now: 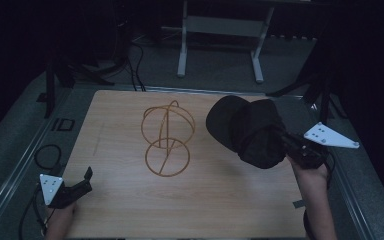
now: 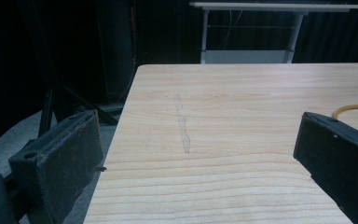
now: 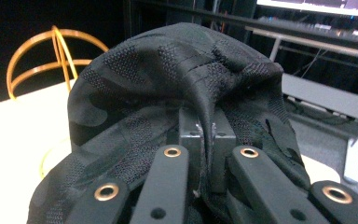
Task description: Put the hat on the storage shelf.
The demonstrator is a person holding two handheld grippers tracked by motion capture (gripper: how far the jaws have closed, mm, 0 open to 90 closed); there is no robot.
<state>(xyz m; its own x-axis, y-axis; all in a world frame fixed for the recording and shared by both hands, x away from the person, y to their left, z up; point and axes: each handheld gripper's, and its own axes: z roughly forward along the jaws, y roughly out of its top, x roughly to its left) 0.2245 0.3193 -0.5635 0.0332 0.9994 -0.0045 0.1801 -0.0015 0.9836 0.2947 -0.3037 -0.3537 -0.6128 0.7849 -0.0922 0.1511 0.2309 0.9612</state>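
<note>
The right tongs (image 1: 286, 141) clamp the black cap's (image 1: 247, 131) fabric, lifting it clear beside the wire stand (image 1: 167, 137), probably for hanging, while the left tongs (image 1: 80, 184) rest apart, idle.

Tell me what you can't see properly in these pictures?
- Right gripper view: the cap hides most of the wire stand.
- High view: the cap covers the right gripper's tips.
- Left gripper view: the stand's ring is cut off by the edge and a jaw.
- High view: the dark room hides the background.
</note>
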